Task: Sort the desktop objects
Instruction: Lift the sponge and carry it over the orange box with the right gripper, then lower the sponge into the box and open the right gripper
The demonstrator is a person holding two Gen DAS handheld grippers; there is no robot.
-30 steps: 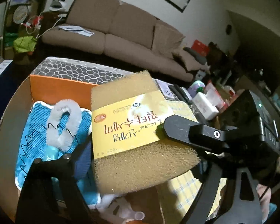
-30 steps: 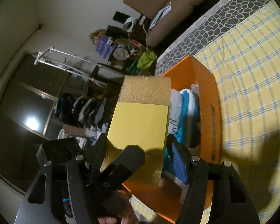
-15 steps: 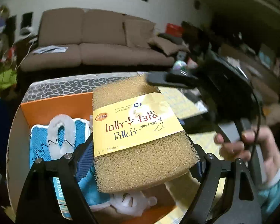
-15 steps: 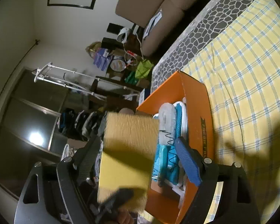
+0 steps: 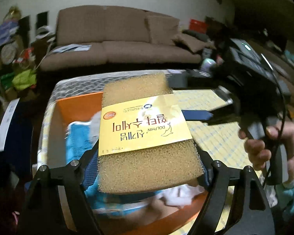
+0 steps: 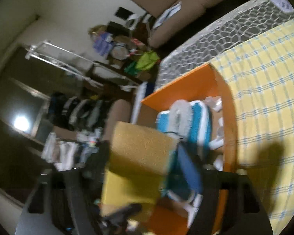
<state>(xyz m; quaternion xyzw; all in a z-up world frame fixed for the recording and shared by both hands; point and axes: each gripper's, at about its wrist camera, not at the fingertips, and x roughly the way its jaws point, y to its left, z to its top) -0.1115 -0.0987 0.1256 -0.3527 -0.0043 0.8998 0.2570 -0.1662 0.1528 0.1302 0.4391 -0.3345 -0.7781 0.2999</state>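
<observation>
closest to me, my left tongs [image 5: 147,168] pinch the coarse tan rectangular sponge with the yellow paper wrapper [image 5: 145,131] by its near end, one blue pad on each side, so the sponge sticks out forward and hangs above the orange cardboard box [image 5: 78,105]. my right tongs [image 6: 145,166] stand spread wide with nothing between them; in the right view the sponge shows just before them, but their fingers do not touch it, and the picture is blurred.

i judge the step in hand is bringing the sponge to the box. the next move calls for lowering it over a free part of the box floor and then loosening my left tongs.

under the sponge the box already holds a blue mesh pouch with a white fluffy trim [image 6: 190,121] and some white plastic pieces [image 6: 215,143], so space is tight and the sponge may land on top of them. the box sits at the edge of the table covered in yellow checked cloth [image 6: 268,105], and my right tongs sit close beside the drop path.

further off are a grey pebble-patterned mat [image 6: 225,31] and, beyond it, a brown fabric sofa [image 5: 115,37].
</observation>
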